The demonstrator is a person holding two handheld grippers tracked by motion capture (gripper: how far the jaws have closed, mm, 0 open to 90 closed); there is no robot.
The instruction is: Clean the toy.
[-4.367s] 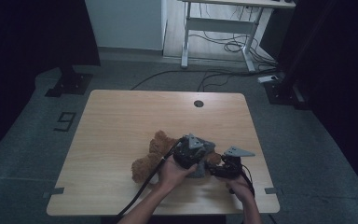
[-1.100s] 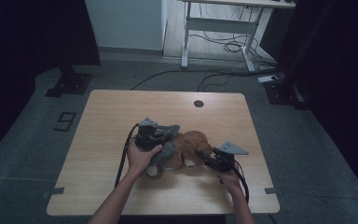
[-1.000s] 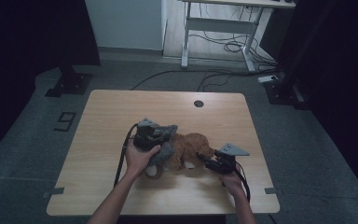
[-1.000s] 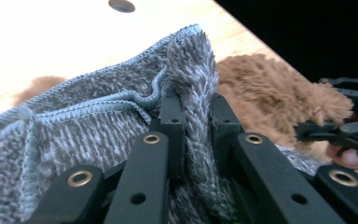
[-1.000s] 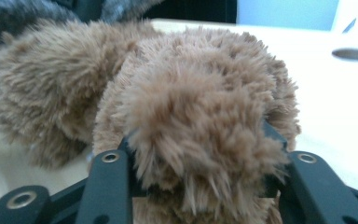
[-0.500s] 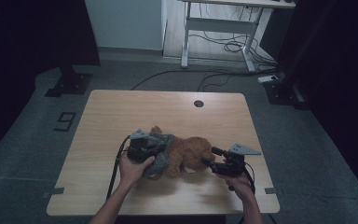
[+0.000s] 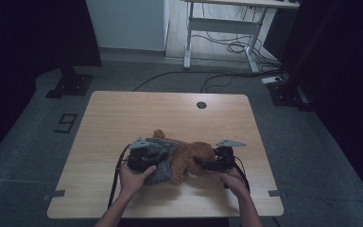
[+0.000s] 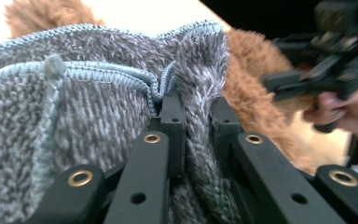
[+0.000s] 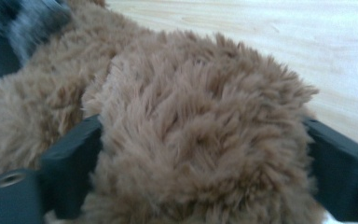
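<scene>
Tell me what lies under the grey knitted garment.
Under the grey knitted garment lies a brown plush toy; its fur shows past the hem and at the table side. The part it covers is hidden. The left gripper pinches a fold of the garment.

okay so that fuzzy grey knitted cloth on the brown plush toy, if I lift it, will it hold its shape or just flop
Probably flop. The fuzzy grey knitted cloth already bunches into a fold where the left gripper is shut on it, so it looks soft and limp. It likely weighs little, and its nap may cling to the furry brown plush toy rather than slide.
</scene>
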